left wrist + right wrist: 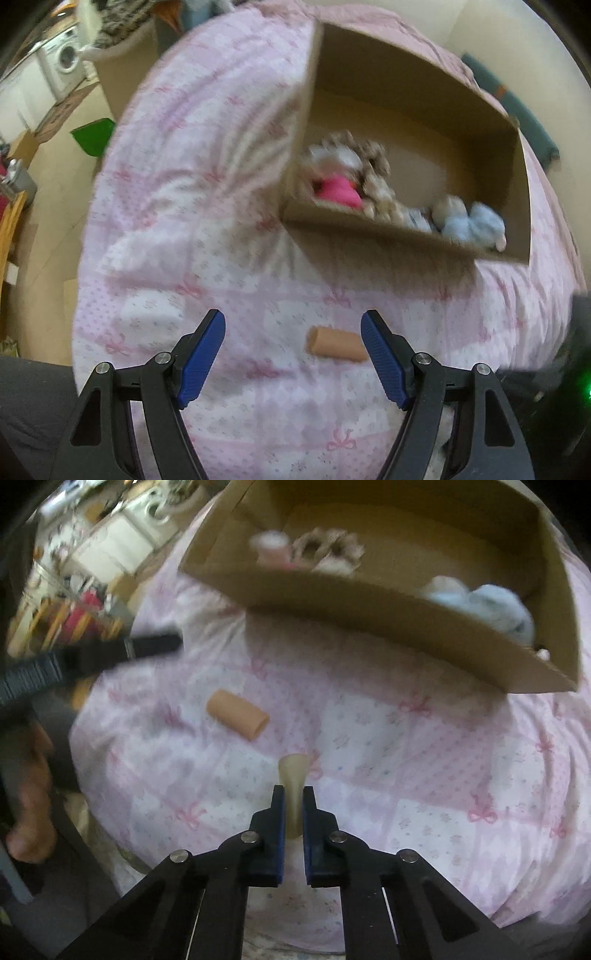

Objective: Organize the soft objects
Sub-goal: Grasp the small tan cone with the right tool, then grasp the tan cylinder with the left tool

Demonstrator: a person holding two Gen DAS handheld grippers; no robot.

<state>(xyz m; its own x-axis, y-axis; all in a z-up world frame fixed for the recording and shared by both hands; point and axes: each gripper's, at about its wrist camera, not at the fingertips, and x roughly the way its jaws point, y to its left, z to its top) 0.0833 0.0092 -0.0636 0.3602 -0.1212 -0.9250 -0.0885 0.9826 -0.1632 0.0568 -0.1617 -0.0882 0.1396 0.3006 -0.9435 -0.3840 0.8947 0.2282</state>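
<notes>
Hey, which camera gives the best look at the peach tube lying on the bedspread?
The right wrist view: the peach tube lies whole and unobstructed on the bedspread, its open end showing. The left wrist view shows the tube between the open left gripper fingers, with one end hidden behind a finger.

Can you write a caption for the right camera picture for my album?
Right gripper pinches a pale soft tube above the pink quilt, near the cardboard box.
</notes>
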